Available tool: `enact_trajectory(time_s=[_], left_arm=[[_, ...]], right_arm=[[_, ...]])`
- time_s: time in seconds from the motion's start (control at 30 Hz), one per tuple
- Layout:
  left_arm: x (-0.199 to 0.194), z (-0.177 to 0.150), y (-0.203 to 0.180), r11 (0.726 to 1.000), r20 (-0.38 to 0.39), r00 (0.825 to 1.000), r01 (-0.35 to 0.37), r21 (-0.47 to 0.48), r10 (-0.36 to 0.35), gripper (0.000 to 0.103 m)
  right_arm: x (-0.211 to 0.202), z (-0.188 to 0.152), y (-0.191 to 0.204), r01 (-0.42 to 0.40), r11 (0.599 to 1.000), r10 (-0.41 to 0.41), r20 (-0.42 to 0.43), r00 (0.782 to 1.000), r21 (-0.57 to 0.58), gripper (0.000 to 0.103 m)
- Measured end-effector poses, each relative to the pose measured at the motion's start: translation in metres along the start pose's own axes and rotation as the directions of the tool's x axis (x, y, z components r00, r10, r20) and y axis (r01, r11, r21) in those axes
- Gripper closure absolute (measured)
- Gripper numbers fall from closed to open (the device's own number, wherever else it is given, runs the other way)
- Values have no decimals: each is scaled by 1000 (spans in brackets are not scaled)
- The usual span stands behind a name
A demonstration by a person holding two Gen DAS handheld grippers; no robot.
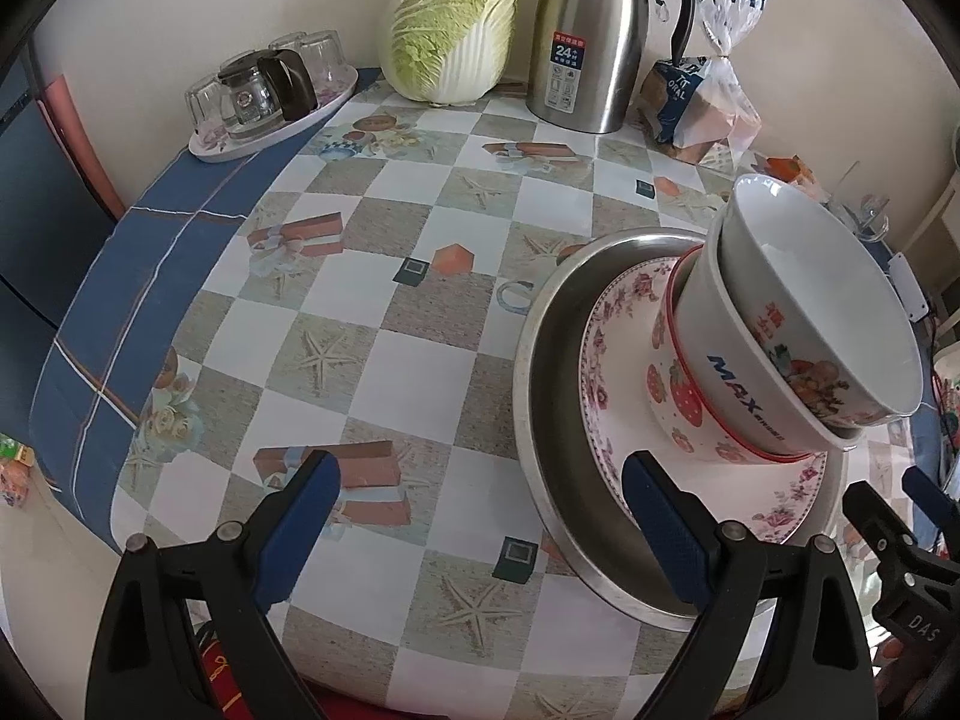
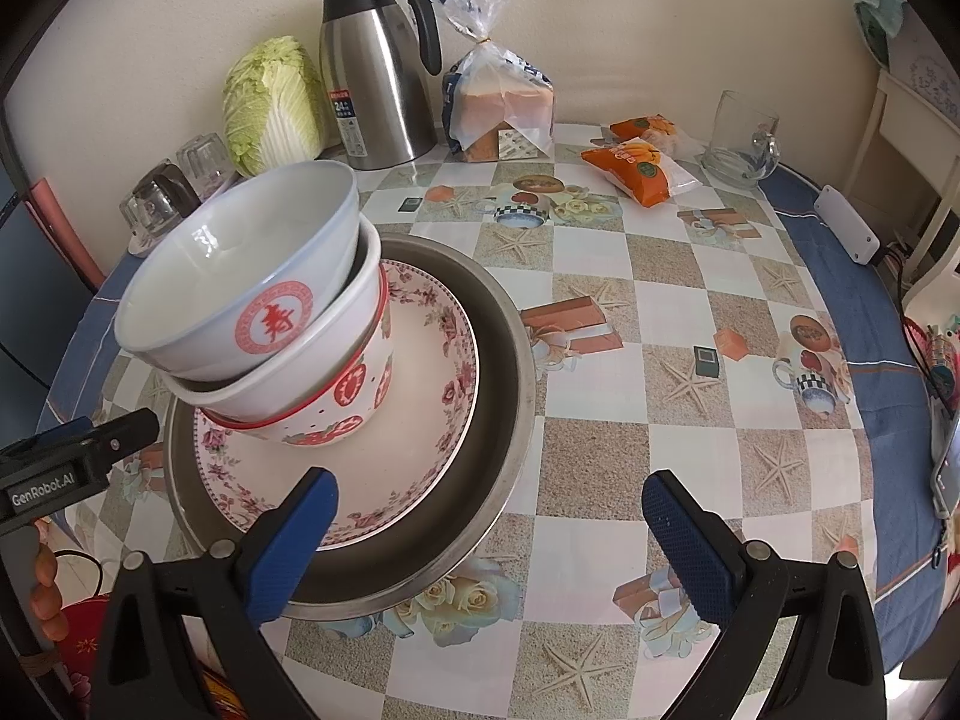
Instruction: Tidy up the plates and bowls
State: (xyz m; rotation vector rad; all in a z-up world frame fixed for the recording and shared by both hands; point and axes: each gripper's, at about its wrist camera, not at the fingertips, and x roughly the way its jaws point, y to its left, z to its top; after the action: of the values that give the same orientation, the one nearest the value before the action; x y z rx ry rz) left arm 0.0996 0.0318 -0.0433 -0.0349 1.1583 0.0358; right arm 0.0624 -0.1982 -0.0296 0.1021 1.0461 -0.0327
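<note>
- Three nested bowls [image 2: 252, 324] lean on a floral plate [image 2: 414, 420] inside a metal pan [image 2: 510, 372] on the table [image 2: 660, 420].
- Left gripper [image 1: 480, 516]: released, empty.
- Right gripper [image 2: 489, 516]: released, empty.

Both tools look alike — the left gripper [image 1: 480, 516] and the right gripper [image 2: 489, 519] each have two black triangular arms with silver round pivot screws, tipped by fingers [image 2: 291, 546] clad in dark blue textured pads. White lettering marks the black bodies — "GenRobot.AI" on one, "DAS" on the other.
</note>
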Motion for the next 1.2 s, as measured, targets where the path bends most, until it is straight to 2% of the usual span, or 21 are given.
enact_trajectory(time_s=[1.2], left_arm=[[0,0,-1,999,7,999,-32,8,32,8]], right_arm=[[-1,1,-5,6,1000,-7,4,1000,24,0]])
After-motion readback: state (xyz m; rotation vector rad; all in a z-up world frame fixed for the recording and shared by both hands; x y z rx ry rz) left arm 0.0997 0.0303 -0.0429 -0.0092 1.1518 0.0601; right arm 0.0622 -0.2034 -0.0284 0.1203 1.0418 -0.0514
